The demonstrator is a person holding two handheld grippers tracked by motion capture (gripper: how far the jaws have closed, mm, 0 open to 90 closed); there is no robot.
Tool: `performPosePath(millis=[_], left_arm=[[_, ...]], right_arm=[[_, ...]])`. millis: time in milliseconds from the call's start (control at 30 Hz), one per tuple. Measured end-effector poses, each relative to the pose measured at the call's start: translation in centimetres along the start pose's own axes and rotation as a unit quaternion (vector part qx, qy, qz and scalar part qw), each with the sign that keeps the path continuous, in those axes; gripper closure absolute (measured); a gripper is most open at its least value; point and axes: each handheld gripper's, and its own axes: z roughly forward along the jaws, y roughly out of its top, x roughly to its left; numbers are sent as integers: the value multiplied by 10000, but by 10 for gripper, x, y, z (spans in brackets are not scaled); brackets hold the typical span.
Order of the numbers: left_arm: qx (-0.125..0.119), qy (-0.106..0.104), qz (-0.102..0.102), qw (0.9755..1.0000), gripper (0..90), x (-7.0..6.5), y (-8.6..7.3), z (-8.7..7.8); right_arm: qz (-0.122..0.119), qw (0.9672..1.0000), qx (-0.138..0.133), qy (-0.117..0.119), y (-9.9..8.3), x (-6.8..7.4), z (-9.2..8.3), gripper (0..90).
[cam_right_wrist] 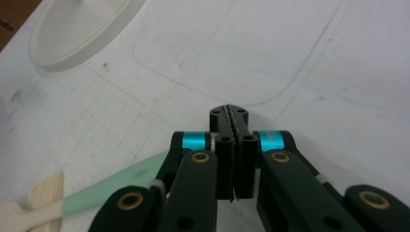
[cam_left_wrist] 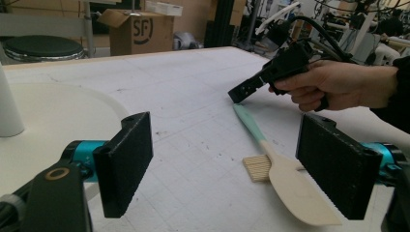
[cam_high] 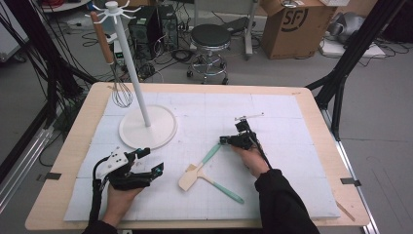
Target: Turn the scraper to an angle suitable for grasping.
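1. Two spatulas lie crossed on the counter (cam_high: 292, 161): a cream-bladed spatula (cam_high: 197, 168) with a mint handle, and a comb-headed spatula (cam_high: 221, 186) under it.
2. The right hand-held gripper (cam_high: 225, 140) is clenched with nothing between its jaws, its tip just beside the far end of the cream-bladed spatula's handle; from the left gripper view it hovers right at that handle end, contact unclear.
3. The left hand-held gripper (cam_high: 152, 162) is released, jaws wide apart, near the spatulas' blades but clear of them.
4. Beyond the left hand-held gripper stands a white rack (cam_high: 146, 127) on a round base, with a whisk (cam_high: 121, 90) hanging from it.
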Motion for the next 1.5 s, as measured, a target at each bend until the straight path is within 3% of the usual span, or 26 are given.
performPosePath(millis=[300, 500, 967, 1100, 1233, 1367, 1500], left_arm=[[-3, -25, -11, 10000, 215, -1, 0, 0], [0, -25, 0, 10000, 214, -1, 0, 1], [-26, -26, 7, 10000, 214, -2, 0, -1], [-6, -20, -4, 10000, 215, -1, 0, 0], [-6, -37, 6, 10000, 215, -2, 0, 0], [-7, -40, 14, 10000, 215, -3, 0, 0], [11, -28, 5, 10000, 215, -2, 0, 0]], right_arm=[[-42, 9999, 28, 132, -2, 8, 4, 900], [135, 9994, 69, 304, -5, 11, 6, 900], [-120, 9985, 268, 456, -9, 25, -1, 900], [-321, 9965, 418, 646, -15, 43, -6, 899], [-661, 9913, 506, 1021, -25, 69, -3, 900], [-823, 9876, 734, 1121, -40, 81, 6, 898], [-992, 9868, 577, 1141, -47, 92, -1, 898]])
